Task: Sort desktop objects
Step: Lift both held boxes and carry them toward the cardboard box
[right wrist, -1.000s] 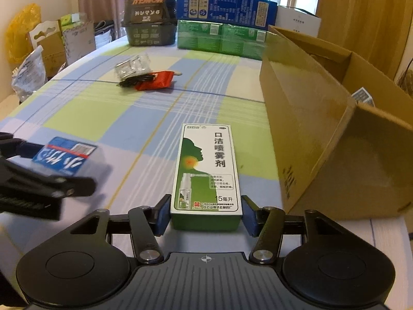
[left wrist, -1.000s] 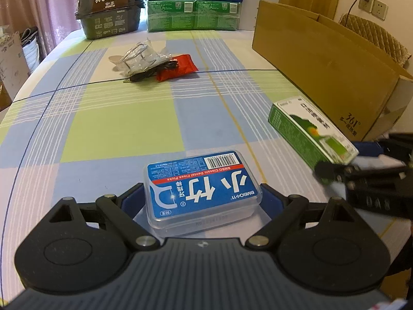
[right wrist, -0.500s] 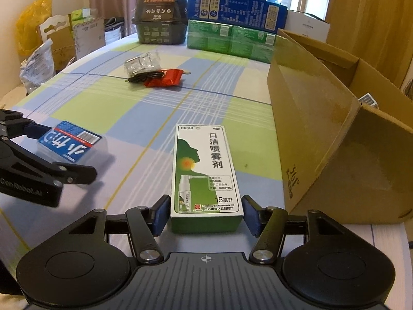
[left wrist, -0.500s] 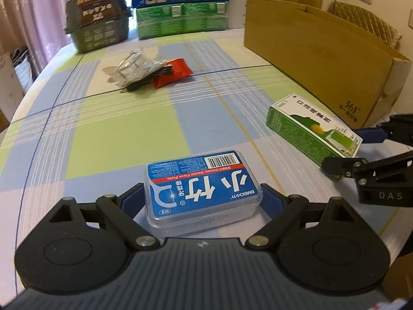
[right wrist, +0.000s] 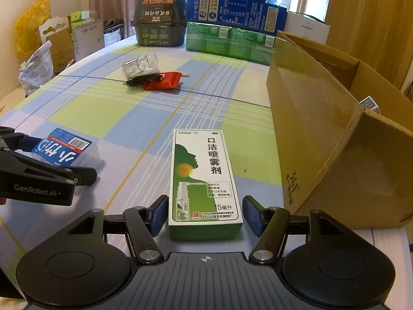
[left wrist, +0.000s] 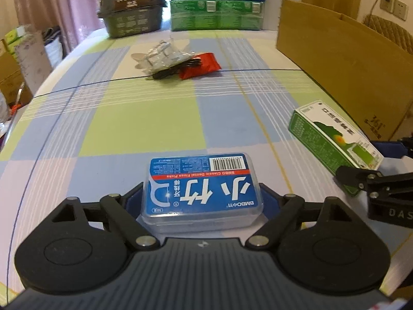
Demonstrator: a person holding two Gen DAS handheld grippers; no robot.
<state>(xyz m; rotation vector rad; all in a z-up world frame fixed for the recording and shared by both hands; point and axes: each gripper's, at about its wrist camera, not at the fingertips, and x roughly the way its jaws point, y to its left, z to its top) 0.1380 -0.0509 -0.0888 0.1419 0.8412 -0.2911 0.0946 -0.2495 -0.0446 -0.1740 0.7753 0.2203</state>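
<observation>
The left wrist view shows the left gripper [left wrist: 202, 200] pinching the floss box [left wrist: 202, 187], which sits left of the cardboard box [left wrist: 343, 69]; with so short a bite, the slick plastic could slip when lifted. Only the right wrist view shows the right gripper [right wrist: 205, 215] spread clear around the spray carton [right wrist: 204, 180], just left of the cardboard box, and that box's open inside.

A clear, glossy plastic floss-pick case with a blue printed label [left wrist: 202, 191] is seen on a matt checked cloth table cover [left wrist: 144, 126]. A smooth green-and-white paperboard spray box [right wrist: 204, 180] is shown beside a brown corrugated cardboard carton [right wrist: 322, 134], its inner flap faintly shiny. Matt black plastic gripper fingers [right wrist: 82, 174] are visible.
</observation>
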